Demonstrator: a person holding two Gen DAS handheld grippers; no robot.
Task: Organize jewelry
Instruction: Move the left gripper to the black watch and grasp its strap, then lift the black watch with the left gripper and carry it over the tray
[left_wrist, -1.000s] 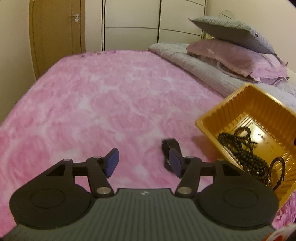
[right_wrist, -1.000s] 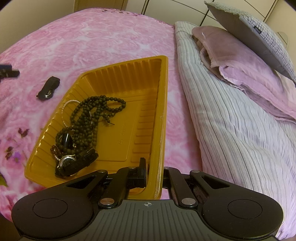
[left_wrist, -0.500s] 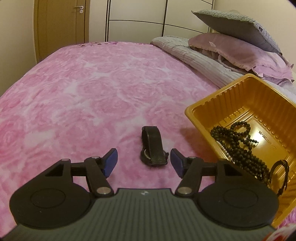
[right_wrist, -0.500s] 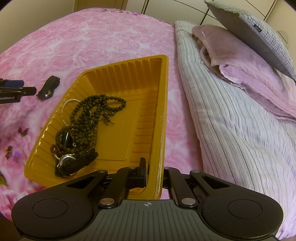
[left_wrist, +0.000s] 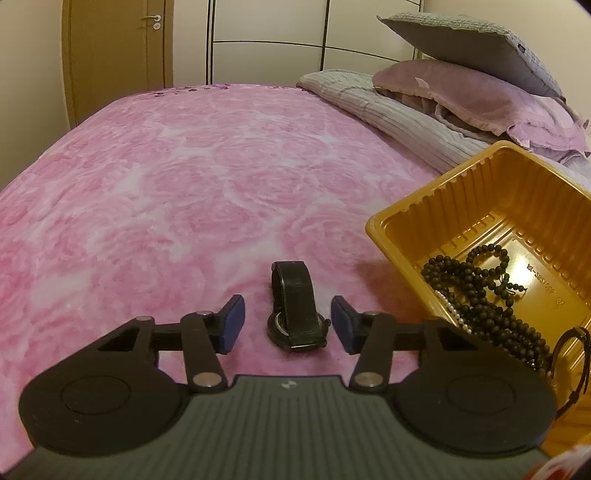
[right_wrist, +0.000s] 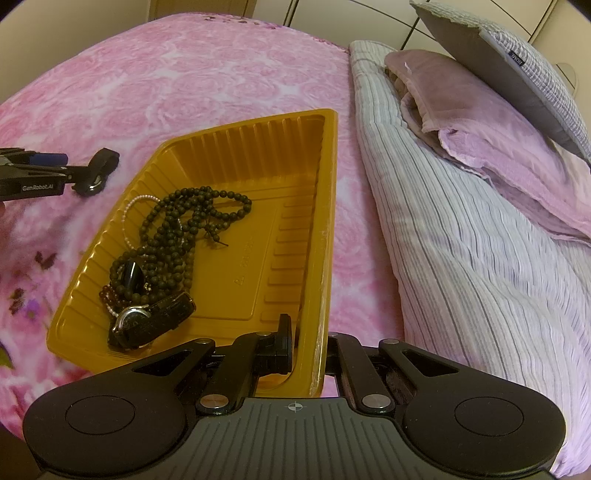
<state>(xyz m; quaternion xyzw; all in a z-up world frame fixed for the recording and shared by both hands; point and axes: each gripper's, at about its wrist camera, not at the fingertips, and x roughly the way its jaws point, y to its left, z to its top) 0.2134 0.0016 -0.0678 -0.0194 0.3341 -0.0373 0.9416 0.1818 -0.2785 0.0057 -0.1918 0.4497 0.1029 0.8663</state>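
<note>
A black wristwatch (left_wrist: 297, 310) lies on the pink bedspread (left_wrist: 184, 192), just left of the yellow plastic tray (left_wrist: 376, 225). My left gripper (left_wrist: 287, 325) straddles the watch. Its jaws are closing, with a gap left between each blue pad (left_wrist: 232, 325) and the watch. In the tray lie dark bead strings (right_wrist: 177, 229), a thin pearl strand and another watch (right_wrist: 147, 321). My right gripper (right_wrist: 308, 347) is shut on the tray's near wall (right_wrist: 314, 325). From the right wrist view the left gripper (right_wrist: 48, 166) reaches the loose watch (right_wrist: 99, 173) at the far left.
A striped grey quilt (right_wrist: 461, 258) runs along the tray's right side, with a mauve pillow (right_wrist: 480, 140) and a grey pillow (right_wrist: 509, 62) stacked on it. Beyond the bed's far edge stand a wooden door (left_wrist: 110, 55) and cream wardrobe panels (left_wrist: 266, 40).
The left gripper came forward and down until the black watch sits between its pads, and its jaws have narrowed. The right gripper and tray have not moved.
</note>
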